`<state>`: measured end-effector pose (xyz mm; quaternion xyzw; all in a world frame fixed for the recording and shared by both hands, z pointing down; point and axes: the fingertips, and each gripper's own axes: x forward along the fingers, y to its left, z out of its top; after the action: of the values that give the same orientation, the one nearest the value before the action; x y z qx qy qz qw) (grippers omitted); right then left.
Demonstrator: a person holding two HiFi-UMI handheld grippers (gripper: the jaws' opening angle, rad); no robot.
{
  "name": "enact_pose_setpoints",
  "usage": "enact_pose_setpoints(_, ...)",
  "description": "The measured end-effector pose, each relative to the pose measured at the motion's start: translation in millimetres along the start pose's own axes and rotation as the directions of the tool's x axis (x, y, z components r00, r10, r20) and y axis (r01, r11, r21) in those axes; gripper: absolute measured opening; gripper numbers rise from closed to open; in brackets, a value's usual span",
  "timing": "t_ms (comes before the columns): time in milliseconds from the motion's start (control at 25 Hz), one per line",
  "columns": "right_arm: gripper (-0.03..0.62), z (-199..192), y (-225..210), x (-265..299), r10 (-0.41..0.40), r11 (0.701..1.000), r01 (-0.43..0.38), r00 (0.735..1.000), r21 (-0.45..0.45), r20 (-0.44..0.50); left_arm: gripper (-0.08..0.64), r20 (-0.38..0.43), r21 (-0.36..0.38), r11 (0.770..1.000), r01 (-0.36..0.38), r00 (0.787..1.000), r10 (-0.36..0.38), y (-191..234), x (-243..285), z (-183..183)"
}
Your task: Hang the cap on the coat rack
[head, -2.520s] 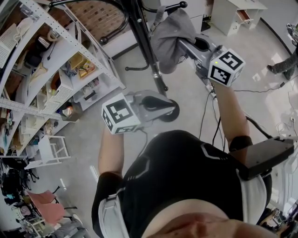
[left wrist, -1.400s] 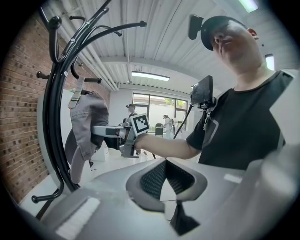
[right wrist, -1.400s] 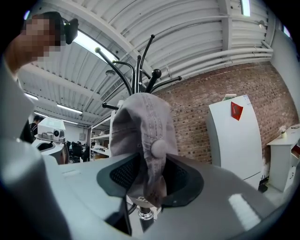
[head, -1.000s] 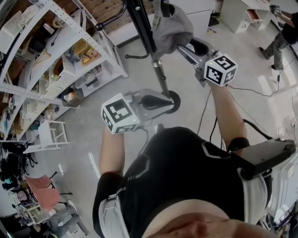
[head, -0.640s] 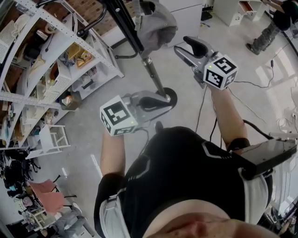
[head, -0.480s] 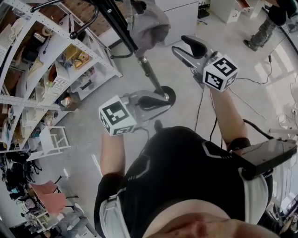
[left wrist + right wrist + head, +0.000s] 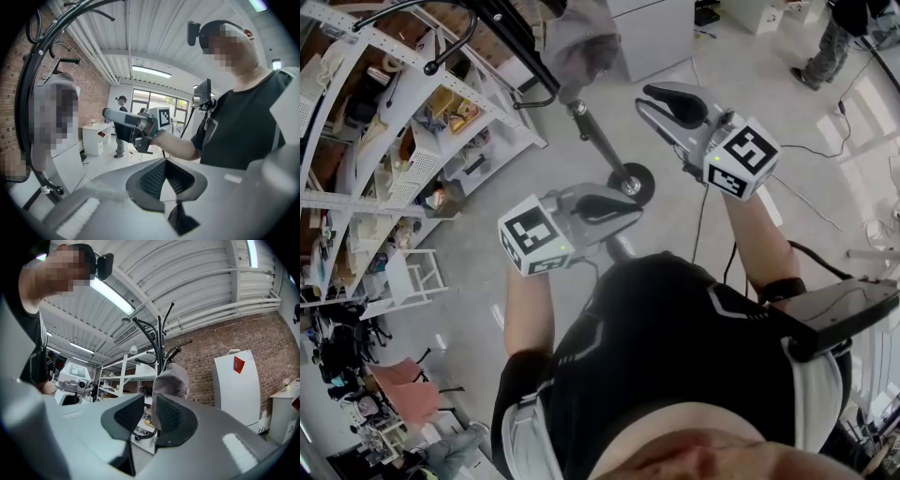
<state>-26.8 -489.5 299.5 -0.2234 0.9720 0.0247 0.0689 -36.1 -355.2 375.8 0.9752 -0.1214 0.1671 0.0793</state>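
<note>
A grey cap (image 7: 581, 42) hangs on a hook of the black coat rack (image 7: 534, 66), at the top of the head view. My right gripper (image 7: 661, 98) is held in the air below and to the right of the cap, apart from it. Its jaws have just been closing and stand narrowly open, with nothing between them. In the right gripper view the cap (image 7: 171, 380) shows on the rack (image 7: 159, 341) beyond the gripper (image 7: 149, 416). My left gripper (image 7: 628, 208) is lower, near the rack's wheeled foot (image 7: 630, 183), shut and empty.
White metal shelves (image 7: 412, 141) full of clutter stand left of the rack. A white cabinet (image 7: 661, 28) is behind it. Cables (image 7: 825, 150) lie on the grey floor at right. A person (image 7: 844, 28) stands at the far upper right.
My right gripper has drawn back from the cap, which stays on the rack, and its jaws have narrowed. The left gripper has hardly shifted in the picture.
</note>
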Motion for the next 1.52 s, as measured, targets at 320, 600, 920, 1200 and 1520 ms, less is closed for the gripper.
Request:
enact_pose_setpoints(320, 0.021, 0, 32, 3, 0.010, 1.000, -0.011, 1.000, -0.013, -0.017, 0.156, -0.011, 0.013, 1.000, 0.000, 1.000, 0.000, -14, -12, -11)
enact_pose_setpoints(600, 0.009, 3, 67, 25, -0.030, 1.000, 0.030, 1.000, -0.003, -0.006, 0.156, -0.034, 0.059, 0.998, -0.016, 0.999, 0.018, -16, -55, -26)
enact_pose_setpoints(920, 0.009, -7, 98, 42, -0.095, 0.995, 0.094, 0.995, -0.016, -0.024, 0.156, -0.053, 0.090, 0.996, 0.008, 0.999, -0.003, -29, -89, -45)
enact_pose_setpoints(1200, 0.009, -12, 115, 48, -0.094, 0.995, 0.092, 0.993, -0.040, -0.065, 0.156, -0.033, 0.097, 0.995, 0.018, 0.999, -0.015, -36, -99, -46)
enact_pose_setpoints(1520, 0.009, -7, 121, 43, -0.116, 0.993, 0.115, 0.992, -0.032, -0.052, 0.156, -0.022, 0.120, 0.993, 0.017, 1.000, -0.014, -45, -106, -46)
